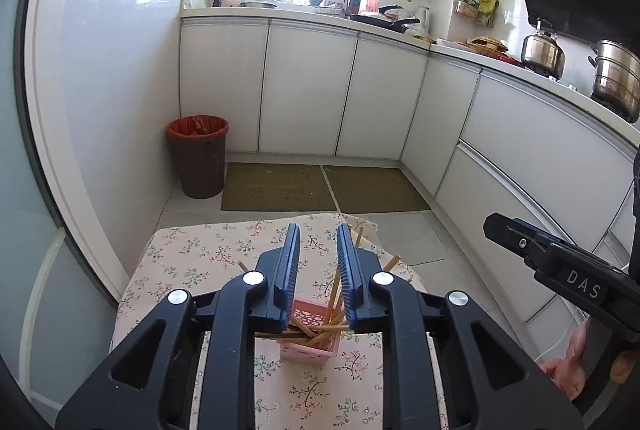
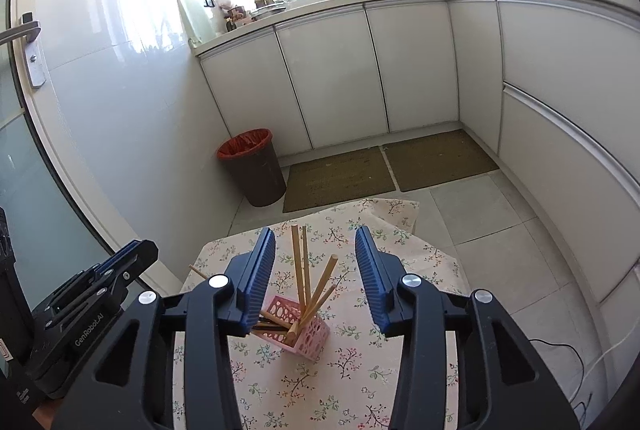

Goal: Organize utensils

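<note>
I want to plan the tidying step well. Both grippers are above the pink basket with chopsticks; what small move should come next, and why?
Probably lower the right gripper a little and close it on the upright chopsticks to gather them. In the pink basket they splay in several directions, some lying across its rim. Both the right and the left gripper are open and hold nothing.

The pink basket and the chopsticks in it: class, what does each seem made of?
Pink basket: probably moulded plastic, matte, with even oval cut-outs in its walls. Chopsticks: likely bamboo or wood, unvarnished, judging by the pale tan, dull surface.
</note>
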A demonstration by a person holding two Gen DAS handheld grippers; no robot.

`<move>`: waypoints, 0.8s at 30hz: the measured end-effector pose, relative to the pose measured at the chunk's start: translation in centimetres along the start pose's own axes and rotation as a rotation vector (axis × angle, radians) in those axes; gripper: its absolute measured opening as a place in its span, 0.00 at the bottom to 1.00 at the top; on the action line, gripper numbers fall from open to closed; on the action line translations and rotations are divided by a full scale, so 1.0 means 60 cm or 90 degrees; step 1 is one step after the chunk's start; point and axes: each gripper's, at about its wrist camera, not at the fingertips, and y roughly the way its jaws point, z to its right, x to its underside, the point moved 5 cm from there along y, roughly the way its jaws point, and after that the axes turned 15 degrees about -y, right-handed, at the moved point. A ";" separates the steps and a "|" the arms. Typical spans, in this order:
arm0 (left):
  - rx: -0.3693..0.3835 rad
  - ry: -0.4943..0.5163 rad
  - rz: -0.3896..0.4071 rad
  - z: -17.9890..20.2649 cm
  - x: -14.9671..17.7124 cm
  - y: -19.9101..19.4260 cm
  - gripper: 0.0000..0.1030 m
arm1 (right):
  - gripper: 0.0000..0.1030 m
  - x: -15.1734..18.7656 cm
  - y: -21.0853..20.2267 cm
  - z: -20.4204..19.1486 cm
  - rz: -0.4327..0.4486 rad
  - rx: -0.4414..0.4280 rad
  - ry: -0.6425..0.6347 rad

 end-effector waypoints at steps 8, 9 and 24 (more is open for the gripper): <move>-0.023 -0.015 0.036 0.014 0.022 -0.064 0.60 | 0.67 0.031 -0.048 -0.004 -0.011 0.037 -0.011; -0.023 -0.016 0.037 0.017 0.024 -0.070 0.63 | 0.69 0.035 -0.053 -0.002 -0.012 0.043 -0.011; -0.061 -0.017 0.063 0.035 0.093 -0.161 0.93 | 0.93 0.122 -0.143 0.029 -0.006 0.151 -0.019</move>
